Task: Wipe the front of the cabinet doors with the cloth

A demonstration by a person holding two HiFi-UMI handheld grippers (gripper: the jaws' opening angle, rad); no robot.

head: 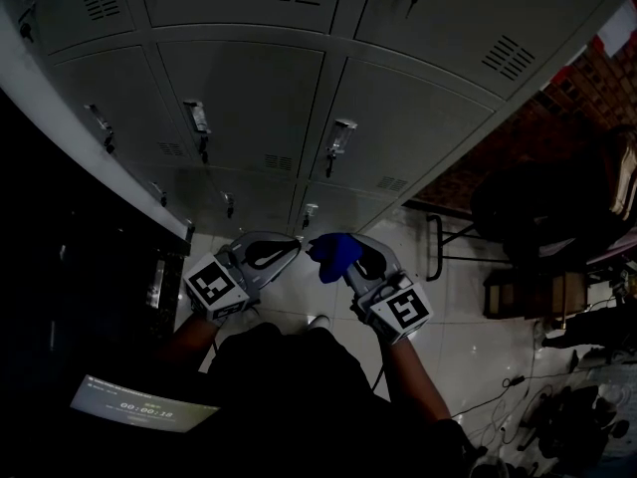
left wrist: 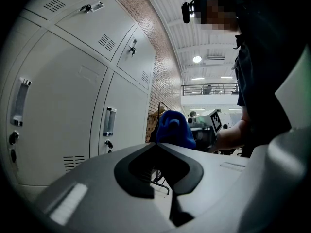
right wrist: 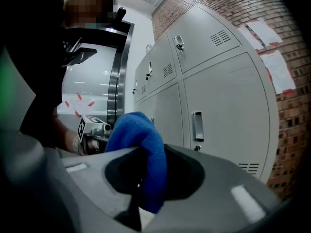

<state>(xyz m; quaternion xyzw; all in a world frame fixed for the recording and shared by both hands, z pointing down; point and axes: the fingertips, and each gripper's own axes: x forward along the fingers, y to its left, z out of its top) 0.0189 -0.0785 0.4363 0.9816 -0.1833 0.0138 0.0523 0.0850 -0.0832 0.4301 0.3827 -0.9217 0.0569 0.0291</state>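
One cloth pinched in R tongs, wad poking fwd to meet doors; L tongs closed, empty, held aside

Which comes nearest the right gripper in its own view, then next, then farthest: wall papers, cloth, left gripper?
1. Cloth, clamped in its jaws, centre.
2. Left gripper, just beyond, at left.
3. Papers, high at far right.

Left gripper fingers together; blue cloth beyond; cabinet doors left.
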